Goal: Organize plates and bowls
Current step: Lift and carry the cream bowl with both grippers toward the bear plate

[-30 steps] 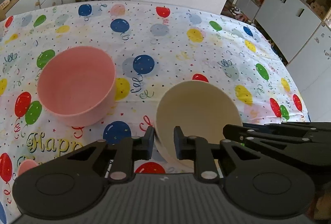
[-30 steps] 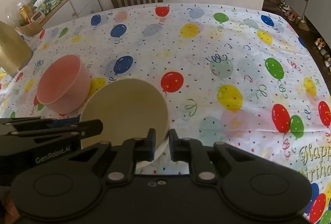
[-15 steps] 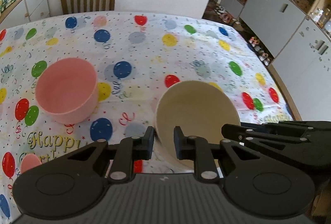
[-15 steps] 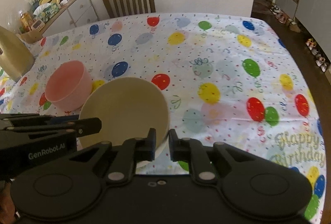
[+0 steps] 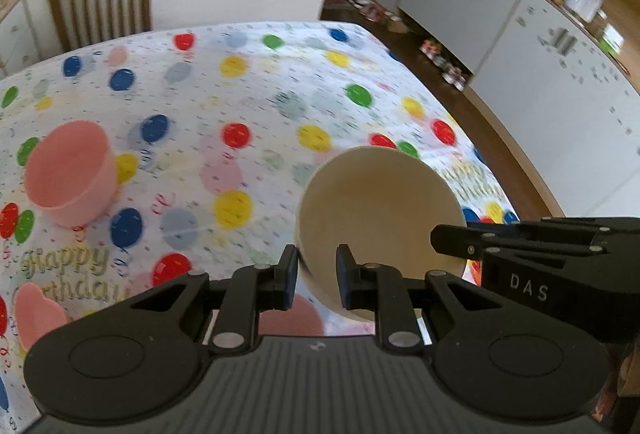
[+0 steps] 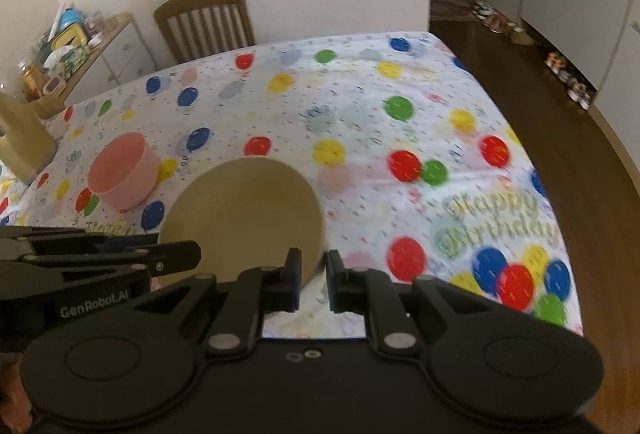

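Above tablecloth (image 5: pixel 260 105), cream bowl (image 5: pixel 376 201) rim in both tongs

Left tool (image 5: pixel 317 266) and right tool (image 6: pixel 311 274) side by side, angled downward, jaws nearly closed

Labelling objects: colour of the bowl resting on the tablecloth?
Pink bowl; clearest in the left wrist view.

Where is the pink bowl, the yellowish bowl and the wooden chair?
pink bowl (image 5: pixel 66 169): left wrist view, on its inside wall.
cream bowl (image 5: pixel 376 201): left wrist view, on its inner hollow.
wooden chair (image 6: pixel 204 19): right wrist view, on the slatted backrest.
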Demonstrator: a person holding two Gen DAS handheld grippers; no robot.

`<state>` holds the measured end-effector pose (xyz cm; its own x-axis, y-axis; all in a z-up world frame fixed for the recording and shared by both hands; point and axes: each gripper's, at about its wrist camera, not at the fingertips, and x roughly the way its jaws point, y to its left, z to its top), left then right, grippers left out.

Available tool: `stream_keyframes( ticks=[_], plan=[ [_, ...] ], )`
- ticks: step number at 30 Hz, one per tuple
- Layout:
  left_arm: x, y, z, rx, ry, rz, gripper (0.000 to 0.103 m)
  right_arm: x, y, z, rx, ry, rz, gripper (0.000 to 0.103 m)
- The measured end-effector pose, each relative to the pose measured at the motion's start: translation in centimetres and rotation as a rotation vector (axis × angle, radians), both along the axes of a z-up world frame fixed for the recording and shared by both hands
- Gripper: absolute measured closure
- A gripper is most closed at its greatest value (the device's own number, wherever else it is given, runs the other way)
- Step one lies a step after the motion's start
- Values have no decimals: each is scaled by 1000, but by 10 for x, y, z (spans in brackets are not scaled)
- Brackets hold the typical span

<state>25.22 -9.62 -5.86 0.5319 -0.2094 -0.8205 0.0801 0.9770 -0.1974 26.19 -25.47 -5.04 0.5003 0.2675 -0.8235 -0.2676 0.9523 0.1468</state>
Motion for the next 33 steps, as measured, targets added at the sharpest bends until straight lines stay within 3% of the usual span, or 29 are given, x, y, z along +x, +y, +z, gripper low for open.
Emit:
stream_keyframes(
  ticks=[17, 33],
  plan=[
    [-41, -77, -32, 6, 88, -235, 83, -70, -78, -24, -2, 56, -224, 92],
    [-61, -122, -64, 44, 153, -379, 83, -110, -119, -55, -6, 130, -344, 92]
  ],
)
